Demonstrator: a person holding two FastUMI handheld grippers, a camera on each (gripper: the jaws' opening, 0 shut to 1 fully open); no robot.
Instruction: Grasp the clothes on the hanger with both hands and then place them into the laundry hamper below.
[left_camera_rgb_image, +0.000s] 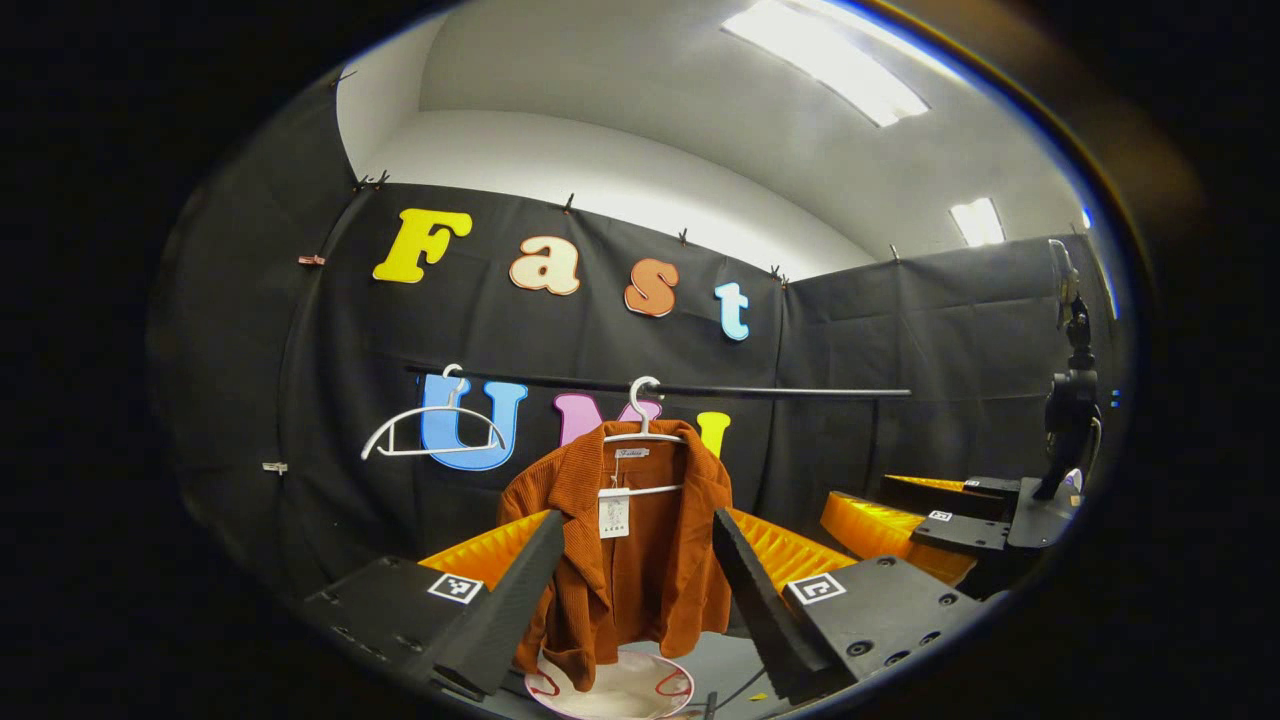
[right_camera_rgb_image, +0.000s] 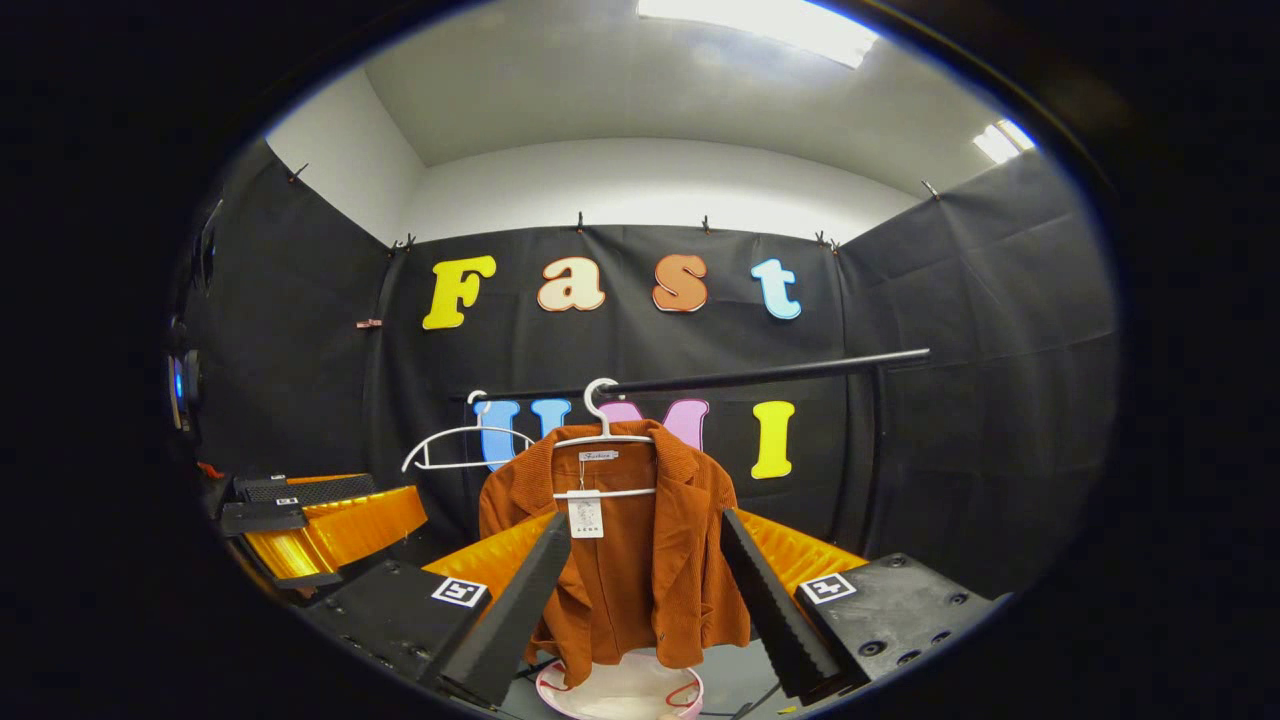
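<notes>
A rust-orange corduroy jacket (left_camera_rgb_image: 625, 560) with a white tag hangs on a white hanger (left_camera_rgb_image: 643, 420) from a black rail (left_camera_rgb_image: 700, 388). Below it stands a white round hamper (left_camera_rgb_image: 625, 690) with red handles. My left gripper (left_camera_rgb_image: 630, 600) is open, its fingers framing the jacket from a distance. In the right gripper view the same jacket (right_camera_rgb_image: 630, 560) hangs on its hanger (right_camera_rgb_image: 603, 425) above the hamper (right_camera_rgb_image: 625, 692). My right gripper (right_camera_rgb_image: 640, 590) is open too, short of the cloth. The right gripper (left_camera_rgb_image: 950, 520) shows at the right of the left gripper view, the left gripper (right_camera_rgb_image: 300, 515) at the left of the right gripper view.
A second white hanger (left_camera_rgb_image: 435, 430) hangs bare on the rail to the jacket's left, also seen as the bare hanger (right_camera_rgb_image: 465, 445). A black camera stand (left_camera_rgb_image: 1070, 400) rises at the far right. The rail's upright post (right_camera_rgb_image: 880, 450) stands right of the jacket.
</notes>
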